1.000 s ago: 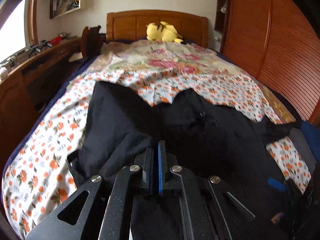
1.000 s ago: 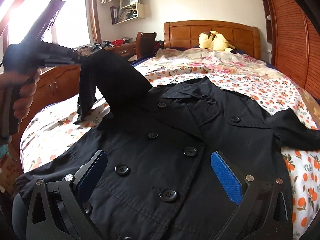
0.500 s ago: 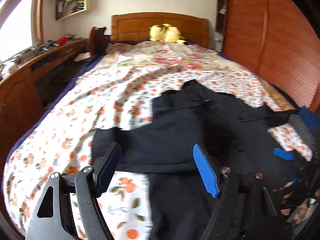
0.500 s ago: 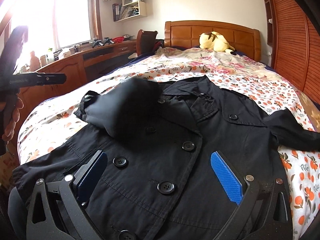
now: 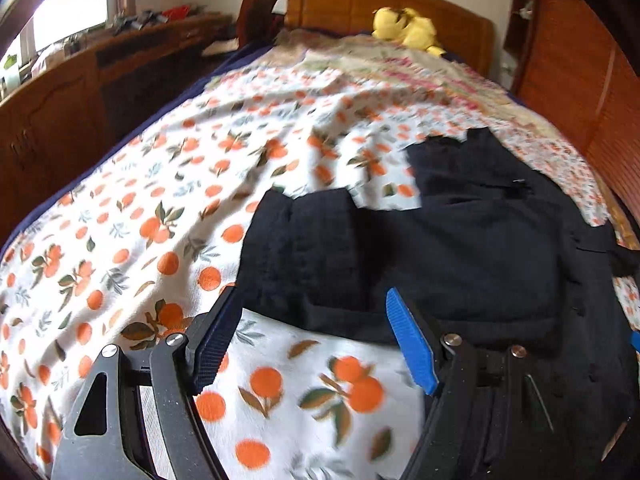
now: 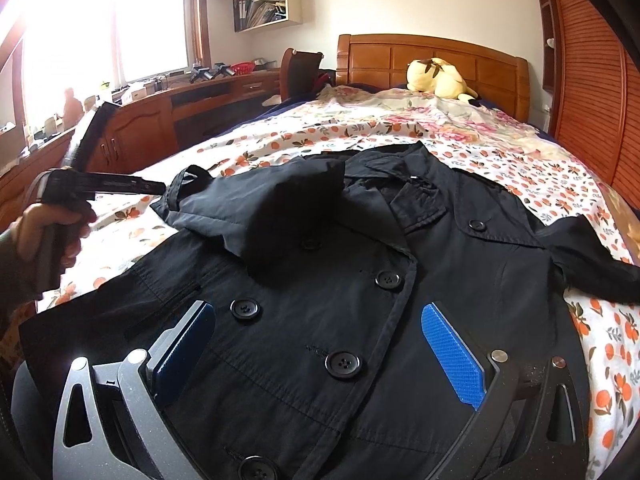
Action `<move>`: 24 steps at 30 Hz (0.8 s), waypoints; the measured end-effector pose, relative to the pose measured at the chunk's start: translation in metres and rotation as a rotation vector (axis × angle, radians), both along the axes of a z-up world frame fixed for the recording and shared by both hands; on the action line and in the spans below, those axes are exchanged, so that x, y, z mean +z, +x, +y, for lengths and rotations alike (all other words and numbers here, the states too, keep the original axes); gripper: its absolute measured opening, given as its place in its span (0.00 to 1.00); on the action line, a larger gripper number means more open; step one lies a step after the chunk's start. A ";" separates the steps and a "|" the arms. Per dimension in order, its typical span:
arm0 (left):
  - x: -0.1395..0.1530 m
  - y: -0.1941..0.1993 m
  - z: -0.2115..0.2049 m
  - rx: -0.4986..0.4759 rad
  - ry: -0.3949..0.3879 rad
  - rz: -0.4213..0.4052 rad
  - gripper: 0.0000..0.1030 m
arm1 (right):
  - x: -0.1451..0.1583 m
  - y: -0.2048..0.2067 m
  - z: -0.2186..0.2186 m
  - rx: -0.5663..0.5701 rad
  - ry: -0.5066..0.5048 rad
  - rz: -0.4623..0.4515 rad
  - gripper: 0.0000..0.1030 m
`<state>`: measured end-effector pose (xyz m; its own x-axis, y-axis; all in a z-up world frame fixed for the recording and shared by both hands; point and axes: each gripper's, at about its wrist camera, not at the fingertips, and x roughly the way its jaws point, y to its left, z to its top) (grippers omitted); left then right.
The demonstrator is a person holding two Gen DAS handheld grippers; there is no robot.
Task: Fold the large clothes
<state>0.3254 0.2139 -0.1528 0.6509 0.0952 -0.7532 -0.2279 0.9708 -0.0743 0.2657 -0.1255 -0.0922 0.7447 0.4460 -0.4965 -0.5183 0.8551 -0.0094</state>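
A black double-breasted coat [image 6: 344, 296] lies front up on the orange-print bedsheet [image 6: 500, 160]. Its left sleeve [image 6: 272, 204] is folded across the chest; the right sleeve [image 6: 592, 264] stretches out to the right. My right gripper [image 6: 320, 344] is open and empty, low over the coat's buttoned front. My left gripper [image 5: 308, 344] is open and empty, just off the sleeve cuff [image 5: 304, 248], over the sheet [image 5: 160, 220]. It also shows in the right wrist view [image 6: 120, 186], held by a hand beside the cuff.
A yellow plush toy [image 6: 436, 78] sits at the wooden headboard [image 6: 432, 60]. A floral quilt [image 6: 440, 116] covers the far bed. A wooden desk with cabinets [image 6: 160, 120] runs along the left. A slatted wooden wardrobe [image 6: 592, 80] stands on the right.
My left gripper carried the sleeve over the coat's chest, opened and let it drop, then drew back to the left of the cuff. The right gripper stayed open and nearly still.
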 end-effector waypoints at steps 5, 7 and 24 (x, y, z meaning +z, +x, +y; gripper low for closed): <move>-0.026 0.024 0.017 0.045 -0.025 0.077 0.73 | 0.002 -0.002 0.002 0.015 -0.015 -0.002 1.00; -0.033 0.032 0.021 0.054 -0.050 0.095 0.73 | 0.002 -0.002 0.004 0.022 -0.025 -0.006 1.00; 0.027 0.039 -0.042 -0.088 0.069 0.073 0.15 | 0.008 -0.007 -0.017 0.002 -0.002 -0.024 1.00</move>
